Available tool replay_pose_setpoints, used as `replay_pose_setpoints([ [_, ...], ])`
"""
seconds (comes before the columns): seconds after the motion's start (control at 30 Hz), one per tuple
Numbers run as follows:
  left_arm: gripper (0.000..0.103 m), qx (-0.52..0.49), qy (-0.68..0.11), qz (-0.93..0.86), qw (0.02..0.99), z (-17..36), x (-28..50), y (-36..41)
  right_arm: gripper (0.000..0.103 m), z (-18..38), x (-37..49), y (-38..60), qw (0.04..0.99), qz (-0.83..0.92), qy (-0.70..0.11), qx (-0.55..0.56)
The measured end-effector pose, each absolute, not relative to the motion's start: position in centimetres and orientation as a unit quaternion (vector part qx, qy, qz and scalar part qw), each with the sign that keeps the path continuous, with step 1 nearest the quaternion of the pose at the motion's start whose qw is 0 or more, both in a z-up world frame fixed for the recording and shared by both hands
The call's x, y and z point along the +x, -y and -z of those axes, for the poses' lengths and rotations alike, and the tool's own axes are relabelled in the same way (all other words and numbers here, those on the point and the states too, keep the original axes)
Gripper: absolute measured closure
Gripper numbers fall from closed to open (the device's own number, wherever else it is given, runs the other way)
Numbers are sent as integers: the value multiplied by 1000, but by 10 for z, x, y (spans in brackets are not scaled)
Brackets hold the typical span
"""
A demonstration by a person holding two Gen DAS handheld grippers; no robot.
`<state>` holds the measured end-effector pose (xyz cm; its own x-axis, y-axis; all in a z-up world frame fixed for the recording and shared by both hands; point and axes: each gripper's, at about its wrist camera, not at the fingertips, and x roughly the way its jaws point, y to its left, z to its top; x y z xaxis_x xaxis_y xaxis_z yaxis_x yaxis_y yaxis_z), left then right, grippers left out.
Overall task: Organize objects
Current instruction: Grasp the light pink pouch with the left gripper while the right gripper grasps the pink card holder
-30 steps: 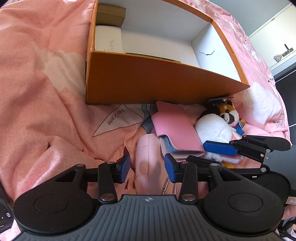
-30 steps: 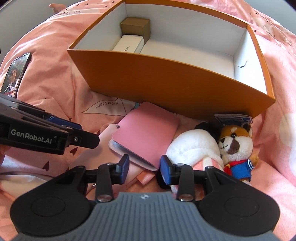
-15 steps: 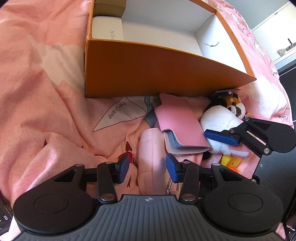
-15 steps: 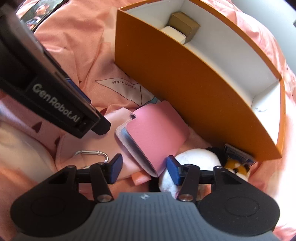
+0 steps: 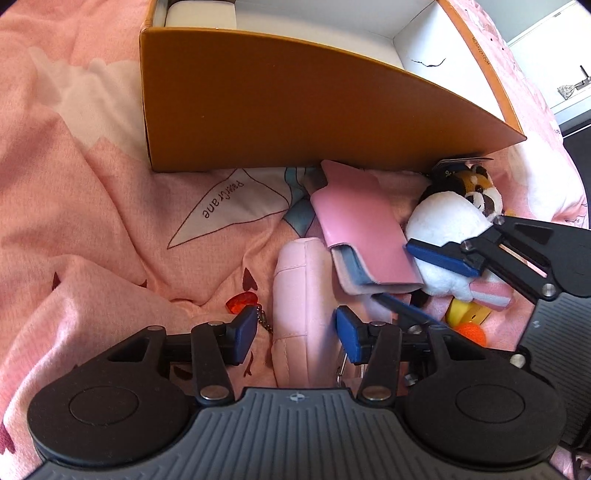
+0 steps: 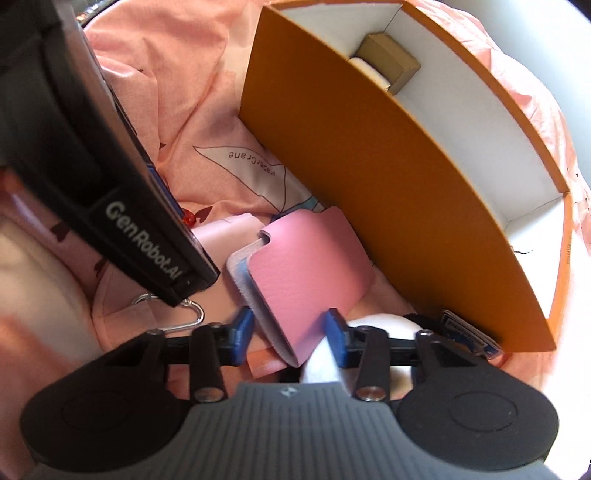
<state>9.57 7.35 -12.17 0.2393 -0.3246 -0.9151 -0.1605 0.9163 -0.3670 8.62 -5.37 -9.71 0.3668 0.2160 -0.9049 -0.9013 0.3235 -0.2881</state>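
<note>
A pink wallet (image 5: pixel 360 229) (image 6: pixel 310 258) lies on the pink bedsheet in front of an orange box (image 5: pixel 295 107) (image 6: pixel 406 177). My right gripper (image 6: pixel 290 334) is open, its blue pads on either side of the wallet's near end; it also shows in the left wrist view (image 5: pixel 417 275). My left gripper (image 5: pixel 295 332) is open astride a pale pink pouch (image 5: pixel 301 295) (image 6: pixel 225 232). A white and brown plush toy (image 5: pixel 450 229) (image 6: pixel 380 325) lies right of the wallet.
Inside the box are a brown carton (image 6: pixel 388 62) and a white case (image 5: pixel 201 13). A red charm on a chain (image 5: pixel 242 301), a silver carabiner (image 6: pixel 188 314), a yellow and orange toy (image 5: pixel 467 321) and a dark card (image 6: pixel 469 336) lie around the pouch and plush.
The right gripper swung round to the left and moved in until its pads straddle the pink wallet. The left gripper moved a little closer to the pouch and box.
</note>
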Motion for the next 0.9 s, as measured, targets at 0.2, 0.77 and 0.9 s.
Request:
replay_pose_setpoints([
  [0.2, 39, -209, -622, 58, 753, 127, 97, -75, 80, 74, 98, 70, 729, -390, -413, -383],
  [0.77, 74, -145, -568, 40, 809, 83, 77, -66, 88, 33, 90, 86, 782, -370, -379, -328],
  [0.9, 74, -141, -548, 18, 824, 64, 69, -79, 89, 20, 92, 87, 784, -383, -381, -307],
])
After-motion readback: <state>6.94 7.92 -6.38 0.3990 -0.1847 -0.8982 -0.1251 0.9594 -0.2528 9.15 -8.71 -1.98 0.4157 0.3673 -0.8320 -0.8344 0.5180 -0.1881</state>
